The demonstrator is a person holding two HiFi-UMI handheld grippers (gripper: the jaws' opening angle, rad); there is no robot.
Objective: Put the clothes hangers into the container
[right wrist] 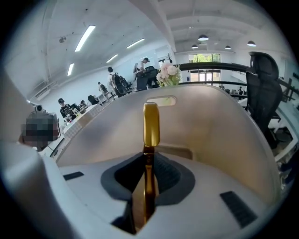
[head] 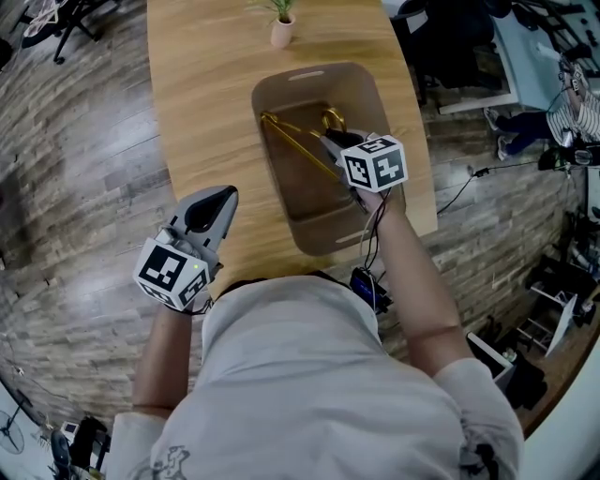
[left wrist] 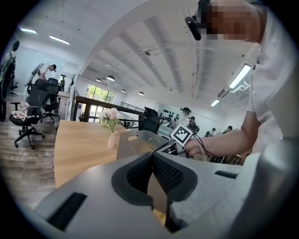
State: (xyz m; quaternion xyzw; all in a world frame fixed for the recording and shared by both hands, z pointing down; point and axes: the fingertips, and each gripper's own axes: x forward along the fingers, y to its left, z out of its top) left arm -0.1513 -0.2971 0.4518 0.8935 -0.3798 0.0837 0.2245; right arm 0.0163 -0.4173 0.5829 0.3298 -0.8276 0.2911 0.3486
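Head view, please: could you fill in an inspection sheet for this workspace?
Surface: wooden table.
Job's things: beige container on the table; gold hanger within it.
Clutter: small potted plant at the far edge.
Grippers: right gripper shut on the gold hanger, in the container; left gripper shut, empty, by the near edge.
Cables: cable hanging below the right gripper; floor cable.
Surroundings: wood-look floor, office chair, seated person.

Your head camera looks steeply down over your chest onto the light wooden worktop (head: 202,103). The camera on your left tongs (left wrist: 152,163) sits low at the worktop's near end and faces along it. The camera on your right tongs (right wrist: 147,165) looks from close inside the beige plastic container (head: 370,98), which all three views share, with the gold metal clothes hanger (right wrist: 151,123) right before its lens.
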